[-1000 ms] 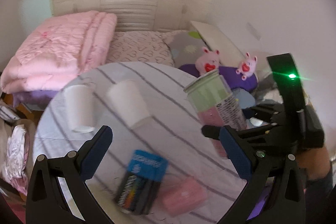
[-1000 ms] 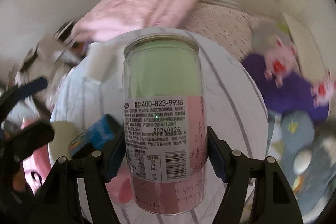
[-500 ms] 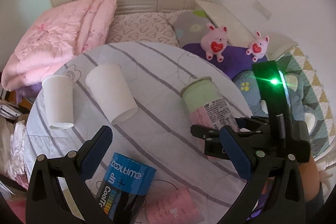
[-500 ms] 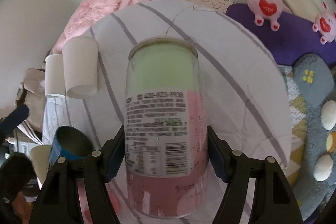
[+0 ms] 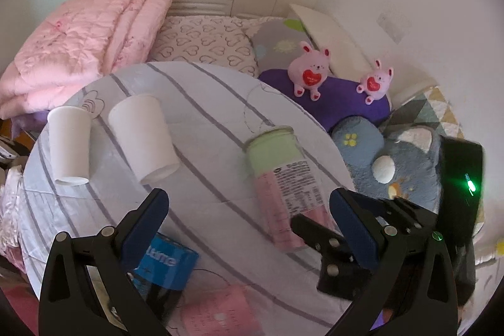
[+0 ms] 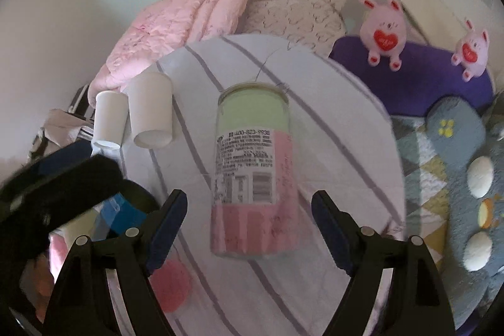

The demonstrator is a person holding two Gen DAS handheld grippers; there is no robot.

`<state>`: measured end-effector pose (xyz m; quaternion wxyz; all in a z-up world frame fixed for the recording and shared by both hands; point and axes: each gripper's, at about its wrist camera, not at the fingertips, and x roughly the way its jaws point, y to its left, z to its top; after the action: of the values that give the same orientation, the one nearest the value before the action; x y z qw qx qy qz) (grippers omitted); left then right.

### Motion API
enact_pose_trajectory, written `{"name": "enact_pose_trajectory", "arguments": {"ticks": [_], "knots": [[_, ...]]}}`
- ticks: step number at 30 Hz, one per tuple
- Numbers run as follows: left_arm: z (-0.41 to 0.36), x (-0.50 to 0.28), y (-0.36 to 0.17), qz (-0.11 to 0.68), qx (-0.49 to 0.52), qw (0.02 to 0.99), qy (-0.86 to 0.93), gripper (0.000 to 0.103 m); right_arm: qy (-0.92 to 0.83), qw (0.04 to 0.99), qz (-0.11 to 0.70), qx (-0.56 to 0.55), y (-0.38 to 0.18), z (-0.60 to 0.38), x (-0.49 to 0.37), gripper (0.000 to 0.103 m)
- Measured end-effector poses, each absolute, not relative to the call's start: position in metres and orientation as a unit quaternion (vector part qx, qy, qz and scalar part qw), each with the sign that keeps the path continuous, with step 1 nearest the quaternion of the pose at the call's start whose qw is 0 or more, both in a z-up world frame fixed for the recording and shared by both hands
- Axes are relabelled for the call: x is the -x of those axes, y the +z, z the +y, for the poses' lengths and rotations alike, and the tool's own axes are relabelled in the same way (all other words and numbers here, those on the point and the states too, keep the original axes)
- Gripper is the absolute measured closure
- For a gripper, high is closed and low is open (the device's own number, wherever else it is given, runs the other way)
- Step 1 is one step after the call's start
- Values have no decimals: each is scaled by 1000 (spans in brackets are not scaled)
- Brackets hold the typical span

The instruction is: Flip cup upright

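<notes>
Your green-and-pink cylindrical cup with the printed label (image 6: 253, 175) stands on the round table covered in a white cloth with grey stripes (image 6: 346, 122), toward its right side as the left wrist camera sees it (image 5: 285, 188). Its green end is up with the rim at the top, and its pink end rests on the cloth.

Your right gripper (image 6: 249, 221) has its blue-padded fingers spread wide, one on each side of the cup's lower half, and neither pad touches the cup. In the left wrist view that gripper (image 5: 318, 229) sits just beside the cup's base on the right, with a green light glowing on its body.

Your left gripper (image 5: 249, 216) is also spread wide and holds nothing; it hovers over the near part of the table, well apart from the cup.

On the far left of the table two white paper cups (image 5: 141, 136) stand upside down, side by side, with the smaller-looking one (image 5: 69, 144) nearer the edge. Near your left gripper's left finger a blue-and-black cylindrical container (image 5: 163, 270) is partly hidden, and a pink object (image 5: 220, 310) beside it is too blurred to name.

Behind the table, a folded pink quilt (image 5: 78, 52) lies on a bed, and two pink plush rabbits with red hearts (image 5: 310, 70) sit on a purple cushion (image 5: 340, 103).
</notes>
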<state>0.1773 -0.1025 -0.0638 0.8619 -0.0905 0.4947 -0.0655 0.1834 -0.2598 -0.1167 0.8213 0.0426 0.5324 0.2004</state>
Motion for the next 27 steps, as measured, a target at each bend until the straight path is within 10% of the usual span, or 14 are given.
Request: {"name": "enact_pose_trajectory", "arguments": {"ticks": [27], "knots": [[-179, -268, -154, 637, 63, 768, -21, 0, 204, 830, 519, -8, -140, -305, -185, 21]]}}
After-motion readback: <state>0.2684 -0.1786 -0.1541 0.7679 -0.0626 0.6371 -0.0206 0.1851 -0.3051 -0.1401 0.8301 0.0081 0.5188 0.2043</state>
